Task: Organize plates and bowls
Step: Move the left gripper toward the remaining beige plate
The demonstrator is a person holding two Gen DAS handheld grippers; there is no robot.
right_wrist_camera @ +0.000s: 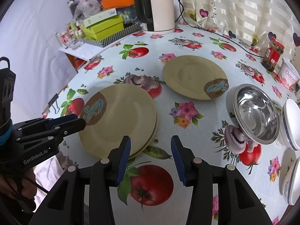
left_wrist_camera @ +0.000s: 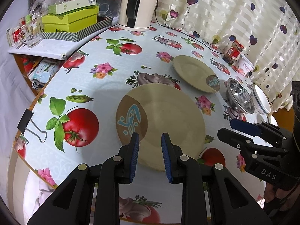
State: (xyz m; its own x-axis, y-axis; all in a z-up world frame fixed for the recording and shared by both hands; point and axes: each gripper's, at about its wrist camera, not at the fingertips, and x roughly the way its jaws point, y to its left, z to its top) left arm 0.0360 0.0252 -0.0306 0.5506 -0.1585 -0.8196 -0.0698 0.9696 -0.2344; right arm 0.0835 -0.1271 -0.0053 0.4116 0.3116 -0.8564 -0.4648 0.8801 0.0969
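Both my left gripper (left_wrist_camera: 150,154) and right gripper (right_wrist_camera: 151,158) are released and empty, so I'd pinch the lone glossy olive-green ceramic plate (right_wrist_camera: 194,76) mid-surface by its rim, since it looks heavy, slick, breakable

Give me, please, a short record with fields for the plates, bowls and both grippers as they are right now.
Plate stack: two olive plates, stacked, near side
Single plate: same pattern, lying apart, farther back
Steel bowl: tilted, right of the plates
White bowls: at the right edge
Left gripper: open, empty, over the stack
Right gripper: open, empty
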